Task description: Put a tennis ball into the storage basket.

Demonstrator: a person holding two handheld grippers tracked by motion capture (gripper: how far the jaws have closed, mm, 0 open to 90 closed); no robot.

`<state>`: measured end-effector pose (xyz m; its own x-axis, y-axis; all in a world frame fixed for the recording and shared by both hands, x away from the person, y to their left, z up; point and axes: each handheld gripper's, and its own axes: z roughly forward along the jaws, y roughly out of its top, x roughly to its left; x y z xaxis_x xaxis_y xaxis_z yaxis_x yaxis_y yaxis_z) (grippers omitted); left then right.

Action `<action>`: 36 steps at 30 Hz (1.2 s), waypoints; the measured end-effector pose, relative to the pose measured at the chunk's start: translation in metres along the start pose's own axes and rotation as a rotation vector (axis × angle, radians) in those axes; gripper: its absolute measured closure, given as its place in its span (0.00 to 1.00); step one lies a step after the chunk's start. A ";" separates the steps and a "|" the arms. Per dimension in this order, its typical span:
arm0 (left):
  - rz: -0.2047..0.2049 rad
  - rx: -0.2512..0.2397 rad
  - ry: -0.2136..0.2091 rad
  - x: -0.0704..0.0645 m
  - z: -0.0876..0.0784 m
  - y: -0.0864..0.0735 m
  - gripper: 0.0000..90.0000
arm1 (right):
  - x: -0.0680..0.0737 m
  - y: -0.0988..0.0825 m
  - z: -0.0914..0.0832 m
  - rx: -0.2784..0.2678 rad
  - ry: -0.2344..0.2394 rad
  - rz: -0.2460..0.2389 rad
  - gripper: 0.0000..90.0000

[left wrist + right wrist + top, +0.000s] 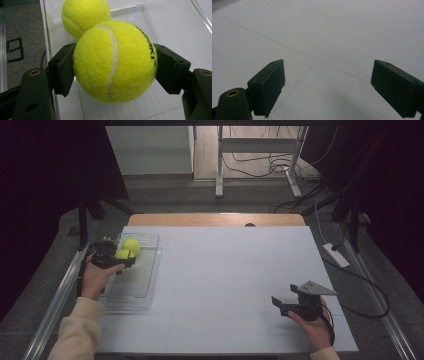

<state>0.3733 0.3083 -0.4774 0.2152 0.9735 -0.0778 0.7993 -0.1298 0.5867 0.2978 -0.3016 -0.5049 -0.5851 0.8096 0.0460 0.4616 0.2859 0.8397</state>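
My left gripper (125, 260) is shut on a yellow tennis ball (115, 61), holding it over the clear plastic tray (145, 285) at the table's left side. The same held ball (123, 254) sits just in front of a second tennis ball (132, 245), which lies in the tray's far end and appears again behind the held one (85, 15). The tray's ribbed floor (175, 22) spreads behind both balls. My right gripper (277, 304) rests near the table's front right, open, with bare white tabletop between its fingers (268, 85).
The white table surface (225, 270) stretches between the two hands, with a wooden strip (215, 219) along its far edge. Metal rails run along both sides. Cables and a power strip (336, 254) lie on the floor to the right.
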 end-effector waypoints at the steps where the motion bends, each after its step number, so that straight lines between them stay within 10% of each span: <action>1: 0.000 -0.001 -0.001 0.000 0.000 0.000 0.30 | 0.000 0.000 0.000 0.000 0.000 0.001 0.13; 17: 0.001 -0.051 0.042 -0.005 -0.007 0.001 0.23 | 0.000 0.000 0.001 0.004 0.001 -0.002 0.13; 36: 0.007 -0.184 -0.061 -0.013 -0.028 -0.006 0.17 | 0.000 0.000 0.002 0.006 0.002 -0.005 0.13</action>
<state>0.3502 0.3012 -0.4571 0.2584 0.9587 -0.1191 0.6827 -0.0940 0.7246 0.2988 -0.3007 -0.5057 -0.5885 0.8074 0.0427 0.4627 0.2929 0.8367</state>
